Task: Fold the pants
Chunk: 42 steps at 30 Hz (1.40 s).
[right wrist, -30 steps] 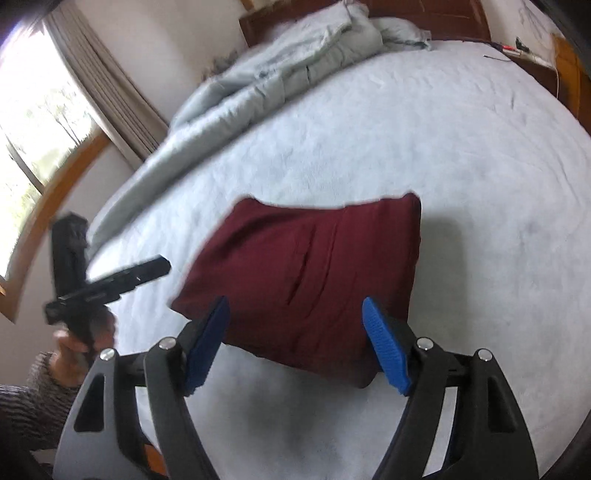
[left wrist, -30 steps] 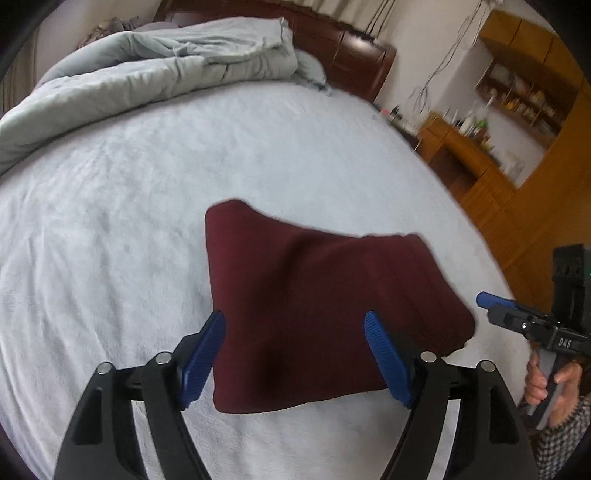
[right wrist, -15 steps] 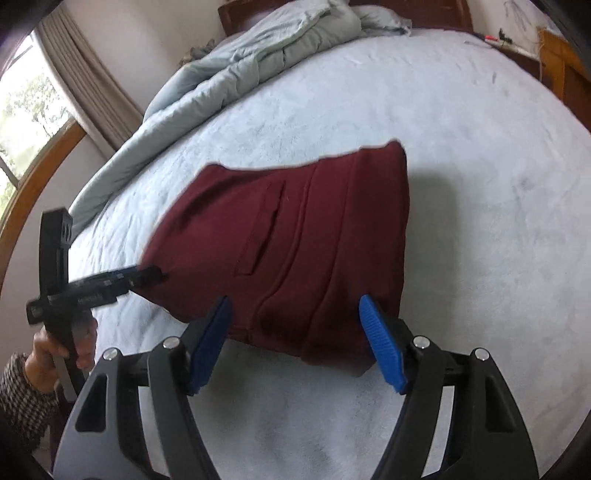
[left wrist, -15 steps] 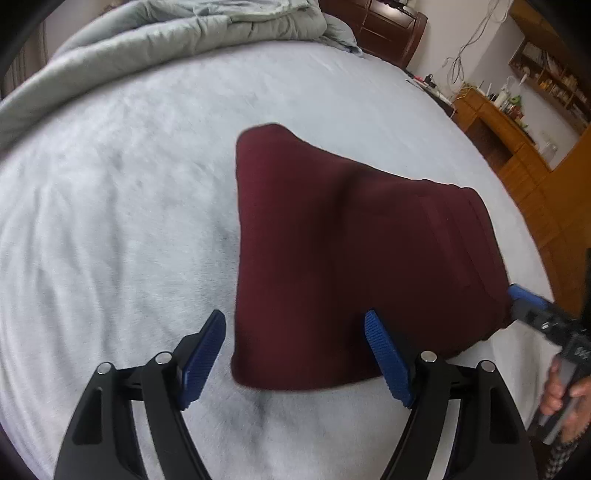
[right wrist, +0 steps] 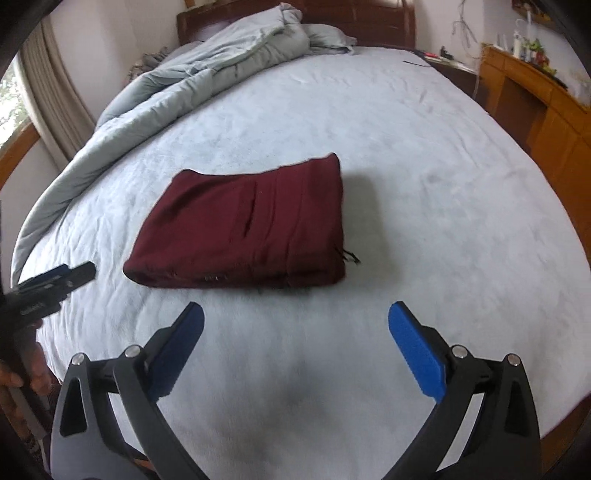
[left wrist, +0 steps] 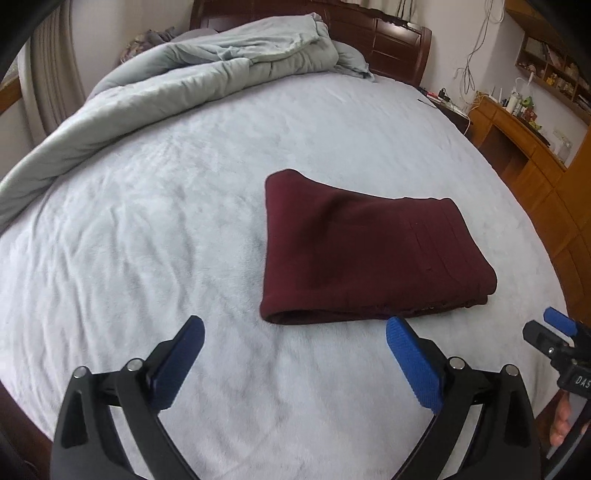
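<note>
The dark red pants (left wrist: 365, 251) lie folded into a flat rectangle on the pale grey bed sheet (left wrist: 147, 229). They also show in the right wrist view (right wrist: 251, 229), with a short drawstring end at their right edge. My left gripper (left wrist: 295, 332) is open and empty, a little in front of the pants' near edge. My right gripper (right wrist: 295, 317) is open and empty, also just short of the near edge. Each gripper shows at the side of the other's view: the right one (left wrist: 554, 332), the left one (right wrist: 62, 277).
A rumpled grey duvet (left wrist: 207, 74) lies along the far left of the bed, against a dark wooden headboard (left wrist: 391, 33). Wooden cabinets and a desk (left wrist: 524, 133) stand to the right of the bed. A window with curtains (right wrist: 40, 96) is on the left.
Both grippers have pulled back from the pants toward the near edge of the bed. The pants now lie flat and free ahead of the open jaws instead of between them.
</note>
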Each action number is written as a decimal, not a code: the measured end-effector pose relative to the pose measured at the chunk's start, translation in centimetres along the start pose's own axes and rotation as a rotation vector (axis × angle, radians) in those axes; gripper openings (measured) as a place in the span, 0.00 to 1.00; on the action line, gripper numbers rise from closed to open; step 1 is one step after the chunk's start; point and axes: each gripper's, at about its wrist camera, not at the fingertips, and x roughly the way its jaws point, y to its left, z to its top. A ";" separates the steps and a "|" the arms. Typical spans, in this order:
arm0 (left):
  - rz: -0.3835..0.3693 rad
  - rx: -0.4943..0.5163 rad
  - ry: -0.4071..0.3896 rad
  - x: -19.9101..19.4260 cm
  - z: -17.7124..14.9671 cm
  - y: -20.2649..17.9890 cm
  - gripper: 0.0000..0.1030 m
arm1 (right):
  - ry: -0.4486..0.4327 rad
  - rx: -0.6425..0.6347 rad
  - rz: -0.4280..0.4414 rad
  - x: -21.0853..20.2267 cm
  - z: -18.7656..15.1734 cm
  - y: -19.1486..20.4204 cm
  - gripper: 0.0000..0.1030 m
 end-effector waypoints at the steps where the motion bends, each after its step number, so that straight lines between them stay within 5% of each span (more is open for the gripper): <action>1: 0.008 0.006 -0.005 -0.4 0.0 0.0 0.96 | 0.007 -0.001 -0.002 -0.2 -0.3 0.1 0.97; 18: 0.054 0.081 -0.036 -5.0 -2.1 -1.0 0.96 | 0.064 0.054 -0.052 -1.9 -2.3 0.9 0.97; 42: 0.079 0.087 -0.010 -4.5 -2.8 -1.1 0.96 | 0.086 0.032 -0.079 -0.6 -1.7 2.6 0.97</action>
